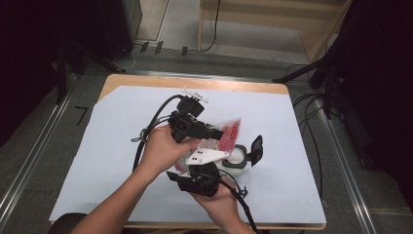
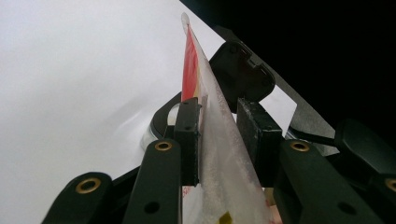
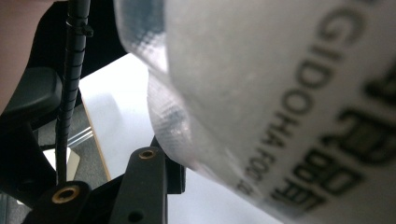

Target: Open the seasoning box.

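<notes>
Above the open jar (image 1: 237,157), both claws (left (image 1: 217,131), right (image 1: 195,171)) grip the packet (image 1: 229,132) at its edges.

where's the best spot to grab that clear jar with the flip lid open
Probably the round body of the jar, taken from its right side with jaws level across it. It stands upright on the table, its black lid hangs open at the right rear, and the plastic pouch crowds its left and top.
</notes>
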{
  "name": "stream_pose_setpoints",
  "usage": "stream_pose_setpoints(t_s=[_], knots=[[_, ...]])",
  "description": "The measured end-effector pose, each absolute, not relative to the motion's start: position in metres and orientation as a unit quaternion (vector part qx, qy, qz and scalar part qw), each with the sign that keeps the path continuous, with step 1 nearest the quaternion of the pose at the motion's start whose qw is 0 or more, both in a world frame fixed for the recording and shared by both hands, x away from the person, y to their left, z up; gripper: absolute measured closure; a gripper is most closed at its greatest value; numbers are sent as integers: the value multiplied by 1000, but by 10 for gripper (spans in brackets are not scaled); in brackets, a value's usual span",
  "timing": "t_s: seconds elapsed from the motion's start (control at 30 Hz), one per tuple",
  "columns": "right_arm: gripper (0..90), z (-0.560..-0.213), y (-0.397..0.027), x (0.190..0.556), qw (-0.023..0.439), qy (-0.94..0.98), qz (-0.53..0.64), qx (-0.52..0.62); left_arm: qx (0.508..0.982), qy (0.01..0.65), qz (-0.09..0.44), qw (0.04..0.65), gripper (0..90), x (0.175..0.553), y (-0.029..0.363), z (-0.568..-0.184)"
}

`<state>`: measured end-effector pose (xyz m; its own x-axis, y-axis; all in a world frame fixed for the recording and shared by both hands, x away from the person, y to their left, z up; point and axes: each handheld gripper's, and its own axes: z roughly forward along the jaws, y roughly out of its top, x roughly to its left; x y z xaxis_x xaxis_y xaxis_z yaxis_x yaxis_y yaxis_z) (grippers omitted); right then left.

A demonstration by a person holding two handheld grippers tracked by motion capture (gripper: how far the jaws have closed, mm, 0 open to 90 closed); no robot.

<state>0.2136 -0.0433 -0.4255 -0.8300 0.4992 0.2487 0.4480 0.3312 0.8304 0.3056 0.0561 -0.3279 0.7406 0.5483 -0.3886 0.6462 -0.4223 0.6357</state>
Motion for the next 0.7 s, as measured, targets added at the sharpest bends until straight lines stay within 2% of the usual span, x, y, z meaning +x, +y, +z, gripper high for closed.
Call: stream_pose_setpoints(t_s=[0.7], knots=[[640,-424,-45,215,23,816,500,291,838,355,-65,410,711,308,54,-328]])
